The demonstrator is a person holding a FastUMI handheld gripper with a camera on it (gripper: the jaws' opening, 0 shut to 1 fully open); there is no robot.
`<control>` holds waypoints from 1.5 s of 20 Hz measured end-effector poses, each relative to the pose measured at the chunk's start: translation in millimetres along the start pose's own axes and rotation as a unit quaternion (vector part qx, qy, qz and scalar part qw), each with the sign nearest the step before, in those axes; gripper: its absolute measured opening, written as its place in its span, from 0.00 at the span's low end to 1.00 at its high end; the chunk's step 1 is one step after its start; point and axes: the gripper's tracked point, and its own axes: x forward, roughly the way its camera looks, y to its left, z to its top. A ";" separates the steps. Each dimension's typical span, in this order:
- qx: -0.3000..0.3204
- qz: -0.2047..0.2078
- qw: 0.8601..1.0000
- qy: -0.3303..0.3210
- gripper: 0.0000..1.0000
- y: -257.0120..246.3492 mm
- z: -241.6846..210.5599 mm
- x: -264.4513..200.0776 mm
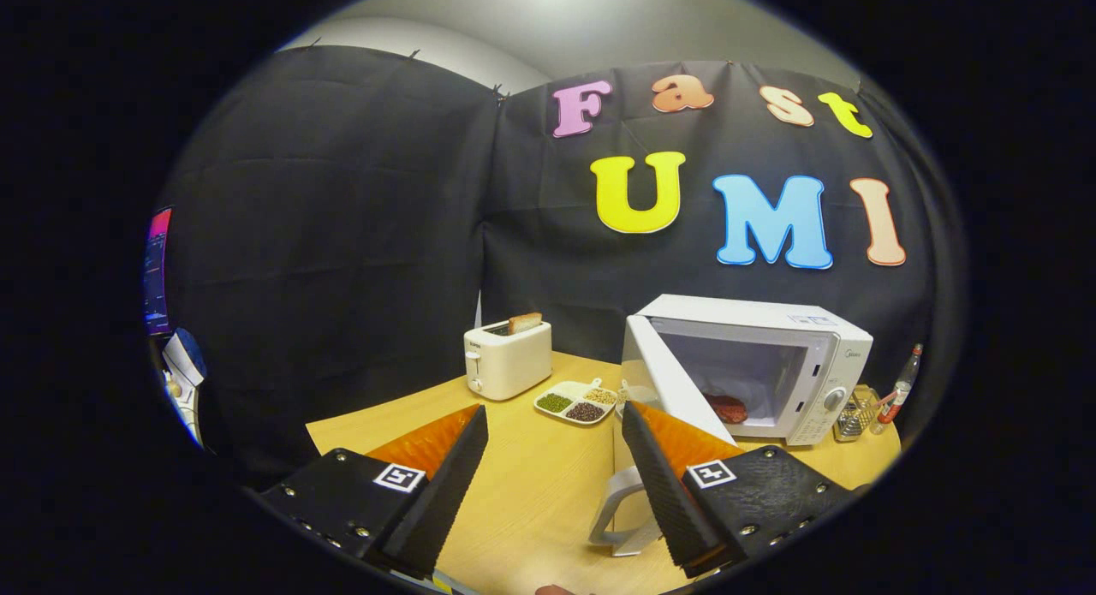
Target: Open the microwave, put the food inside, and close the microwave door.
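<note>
A white microwave [771,355] stands on the wooden table [531,484], beyond my right finger. Its door [664,381] is swung wide open toward me. A dark red piece of food [728,407] lies inside the cavity. My gripper [555,419] hovers above the table in front of the microwave, open, with only bare tabletop between its fingers. The tip of the right finger [651,467] sits near the lower edge of the open door without visibly touching it.
A white toaster [507,358] with a slice of bread in it stands beyond the left finger. A divided dish of grains [575,401] lies between toaster and microwave. A white stand [623,514] sits by the right finger. A wire holder [854,411] and a bottle [899,389] stand right of the microwave.
</note>
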 end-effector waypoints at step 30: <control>0.042 -0.046 0.989 0.135 0.01 -100.4 -89.3 12.6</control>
